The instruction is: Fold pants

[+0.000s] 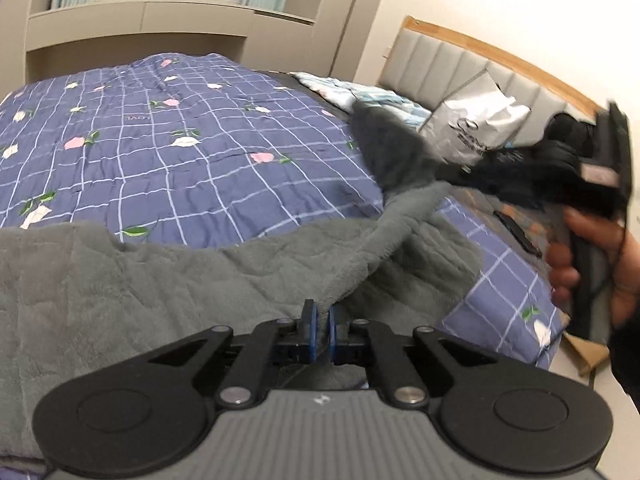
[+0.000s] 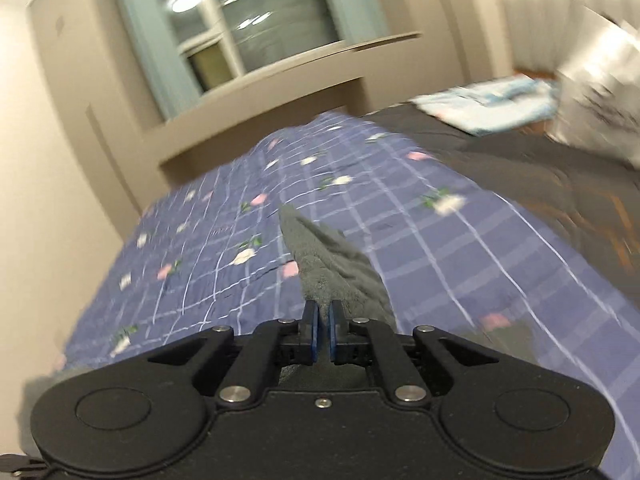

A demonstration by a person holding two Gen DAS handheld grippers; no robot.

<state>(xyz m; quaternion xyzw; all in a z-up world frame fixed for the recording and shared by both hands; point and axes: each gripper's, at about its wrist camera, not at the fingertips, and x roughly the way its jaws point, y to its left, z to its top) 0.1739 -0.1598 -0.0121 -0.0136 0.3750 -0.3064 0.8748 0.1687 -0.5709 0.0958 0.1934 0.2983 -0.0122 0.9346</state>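
My left gripper [image 1: 323,318] is closed down narrow, its blue pads [image 1: 313,316] pinching a ridge of the grey fleece pants [image 1: 168,276]. The fabric runs up from the pinch as a taut fold toward the right of the left wrist view. The rest of the pants lies spread across the near edge of the bed, wrinkled, with one part draped further right over the quilt [image 1: 192,140].

My right gripper [image 2: 323,320] is likewise closed to a slim gap, with a pointed flap of the same grey pants [image 2: 332,264] rising from between its pads [image 2: 314,322]. That view is smeared by motion, so I judge the cloth to be clamped there but cannot confirm pad contact. In the left wrist view the right gripper appears at the far right edge, blurred, gripped by my right hand [image 1: 592,264], with a lifted corner of the pants standing up just beside it.

Beneath the pants lies the blue checked quilt with pink and white flowers. Beyond it sit a padded grey headboard [image 1: 448,64] with a wooden rim, a white plastic bag [image 1: 476,124] leaning on it, and a pale blue folded cloth [image 1: 360,88]. A window [image 2: 240,28] with curtains stands behind the bed.
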